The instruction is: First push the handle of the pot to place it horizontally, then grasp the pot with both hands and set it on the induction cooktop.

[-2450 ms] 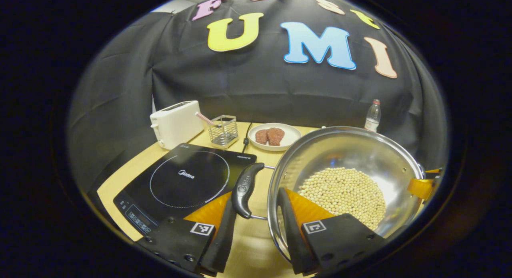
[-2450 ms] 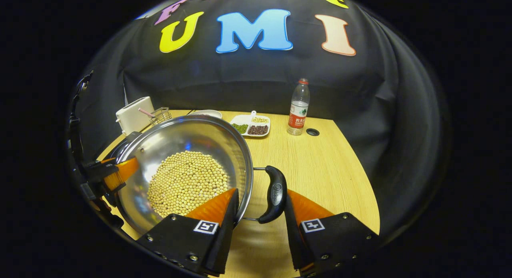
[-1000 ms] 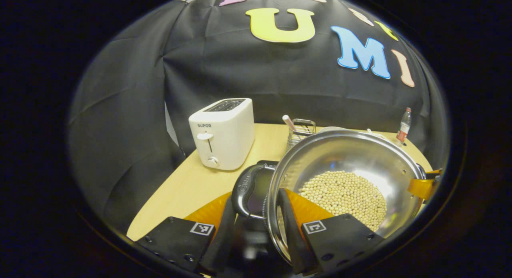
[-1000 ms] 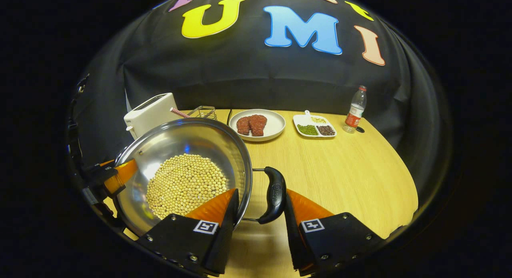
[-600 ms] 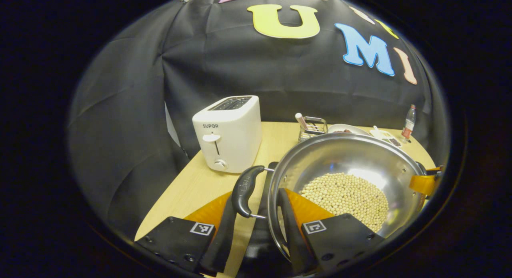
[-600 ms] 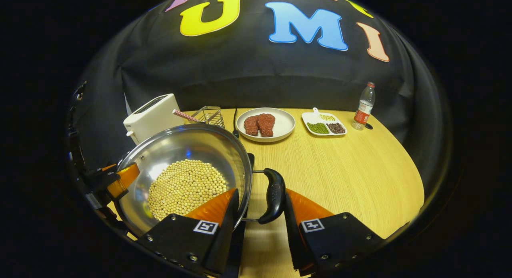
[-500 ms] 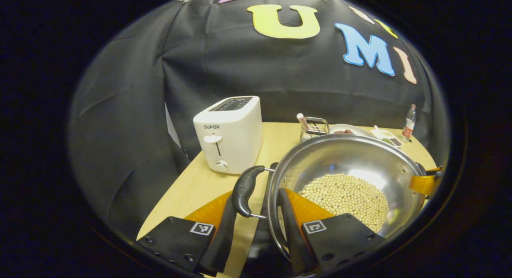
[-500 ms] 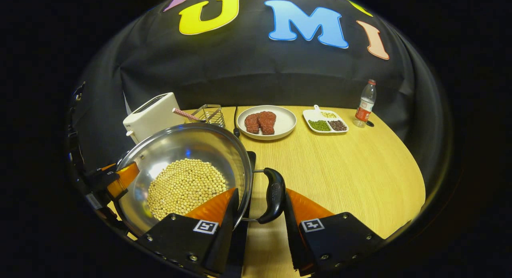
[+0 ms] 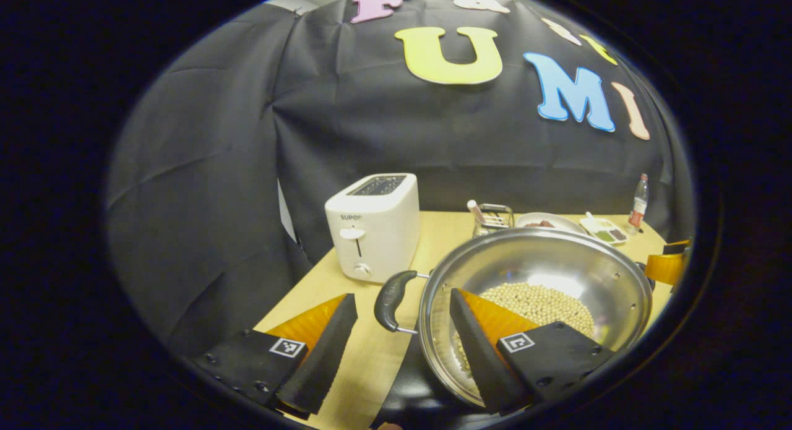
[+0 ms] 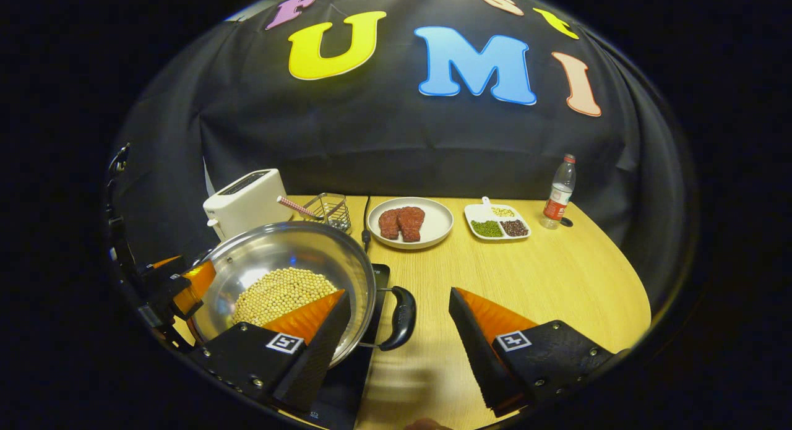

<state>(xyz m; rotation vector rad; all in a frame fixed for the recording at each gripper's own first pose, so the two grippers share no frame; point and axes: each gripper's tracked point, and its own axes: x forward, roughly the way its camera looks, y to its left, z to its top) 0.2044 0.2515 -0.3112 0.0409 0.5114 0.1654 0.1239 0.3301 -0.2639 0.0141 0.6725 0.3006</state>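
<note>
Steel pot (image 9: 544,263) holding pale beans (image 10: 281,294) sits on the black induction cooktop (image 10: 365,349). Left gripper (image 9: 402,349): jaws spread, released, one finger inside the pot's rim, the pot's left handle (image 9: 391,300) between them, untouched. Right gripper (image 10: 399,349): jaws likewise apart around the right handle (image 10: 401,317). Ahead of the right jaws lie a meat plate (image 10: 433,223) and bottle (image 10: 560,192); ahead of the left, a toaster (image 9: 374,229).

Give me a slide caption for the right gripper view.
Right hand-held gripper open beside the pot of beans, resting on the induction cooktop.
</note>
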